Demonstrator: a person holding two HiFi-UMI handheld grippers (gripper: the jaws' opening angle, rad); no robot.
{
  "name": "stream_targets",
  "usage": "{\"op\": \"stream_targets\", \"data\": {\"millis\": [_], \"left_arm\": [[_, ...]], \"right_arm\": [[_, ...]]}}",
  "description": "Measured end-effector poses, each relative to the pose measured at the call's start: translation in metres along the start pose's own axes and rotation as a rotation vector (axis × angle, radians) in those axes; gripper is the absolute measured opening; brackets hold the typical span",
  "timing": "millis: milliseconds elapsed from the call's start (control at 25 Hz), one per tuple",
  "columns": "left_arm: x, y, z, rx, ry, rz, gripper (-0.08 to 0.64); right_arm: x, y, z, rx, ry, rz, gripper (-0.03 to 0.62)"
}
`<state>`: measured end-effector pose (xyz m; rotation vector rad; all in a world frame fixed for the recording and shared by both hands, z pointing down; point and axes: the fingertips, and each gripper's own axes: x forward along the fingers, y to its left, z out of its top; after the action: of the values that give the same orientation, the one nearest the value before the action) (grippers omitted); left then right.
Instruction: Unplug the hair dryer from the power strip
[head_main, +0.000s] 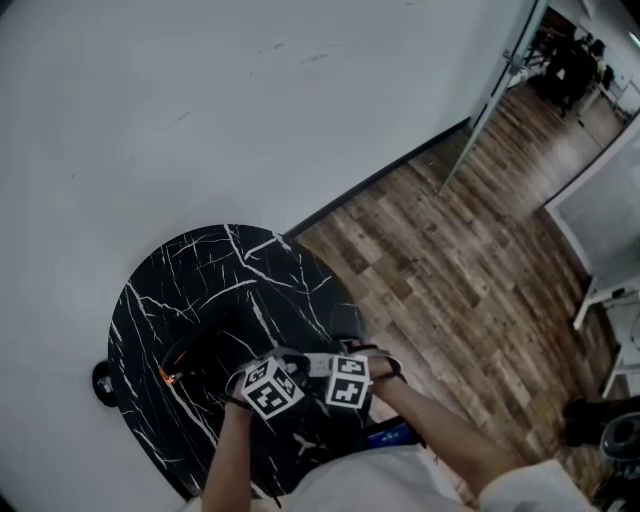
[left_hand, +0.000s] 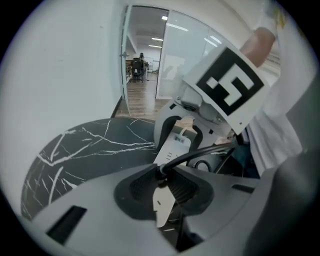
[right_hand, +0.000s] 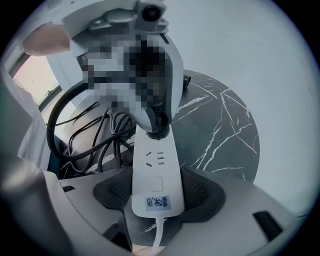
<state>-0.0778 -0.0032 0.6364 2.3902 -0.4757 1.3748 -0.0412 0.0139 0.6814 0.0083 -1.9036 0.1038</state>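
White rigid plastic, the power strip (right_hand: 155, 165) is clamped at its labelled end by the right gripper (right_hand: 157, 192), while the hard black plug (left_hand: 162, 172) in its far socket is pinched narrowly by the left gripper (left_hand: 164, 187), a hold judged firmer than the limp cord (left_hand: 200, 153).

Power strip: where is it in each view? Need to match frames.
Head view: not visible.
Left gripper view: power strip at centre, just beyond the jaws.
Right gripper view: centre, clamped between the jaws.
Shared landmark: black marble table.
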Motion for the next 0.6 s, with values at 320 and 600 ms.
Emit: {"op": "stream_targets", "data": {"millis": [320, 600], "left_arm": [[0.0035, 0.0021, -0.0011, -0.062, -0.008, -0.026, 0.057], [0.0001, 0.0014, 0.0007, 0.041, 0.024, 0.053, 0.057]], "right_arm": [[0.0001, -0.0017, -0.0014, 0.005, 0.005, -0.009, 0.272], [0.0002, -0.0040, 0.0008, 0.005, -0.003, -0.006, 0.273]]}}
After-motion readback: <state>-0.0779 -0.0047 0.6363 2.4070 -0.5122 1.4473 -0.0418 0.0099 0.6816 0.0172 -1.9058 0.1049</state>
